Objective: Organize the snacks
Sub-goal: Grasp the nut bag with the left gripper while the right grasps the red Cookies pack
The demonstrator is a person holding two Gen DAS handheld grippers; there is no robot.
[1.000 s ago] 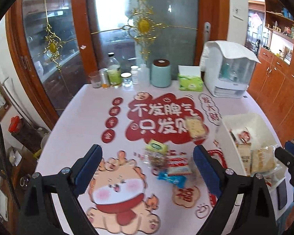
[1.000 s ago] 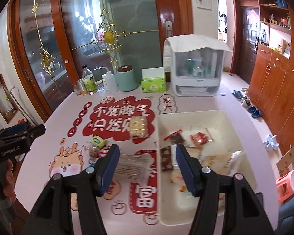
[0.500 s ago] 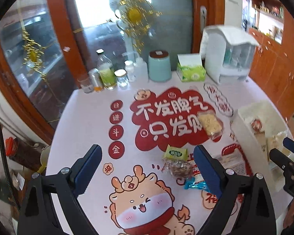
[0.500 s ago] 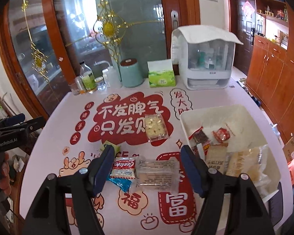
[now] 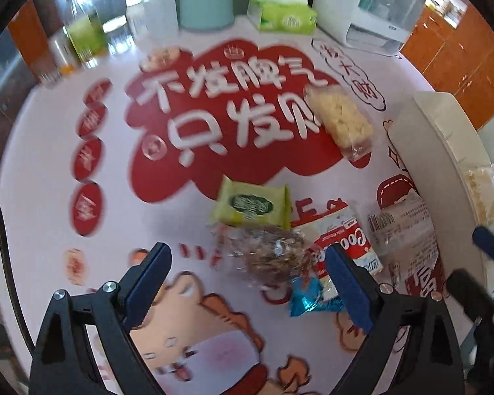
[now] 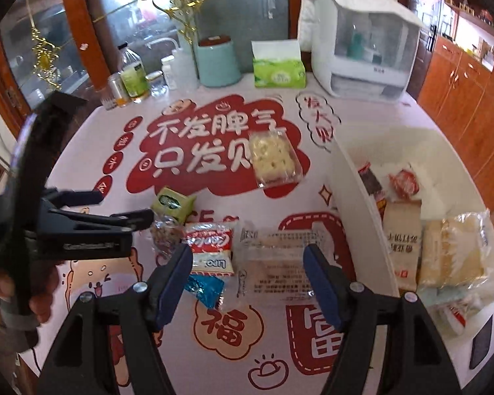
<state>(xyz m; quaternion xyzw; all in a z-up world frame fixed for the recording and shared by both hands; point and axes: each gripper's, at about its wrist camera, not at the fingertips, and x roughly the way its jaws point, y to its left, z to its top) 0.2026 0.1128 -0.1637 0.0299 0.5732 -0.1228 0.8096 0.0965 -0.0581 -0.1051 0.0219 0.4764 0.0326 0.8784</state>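
- Snacks lie loose on the printed tablecloth, and more sit in the white bin.
- The right gripper has its jaws spread wide with nothing gripped. A clear-wrapped cracker pack lies flat on the cloth between its blue pads, apart from both.
- Just outside its left finger lie a red-and-white packet and a blue foil sweet.
- Just outside its right finger stands the bin's wall; inside are several wrapped items, one a beige packet.
- The left gripper is also wide open and empty. A clear bag of brown snack lies between and just ahead of its fingertips, untouched.
- Beyond that bag sits a green packet; further ahead, a clear pack of pale biscuits.
- At the table's far edge stand a teal canister, a green tissue box, bottles and a white appliance.
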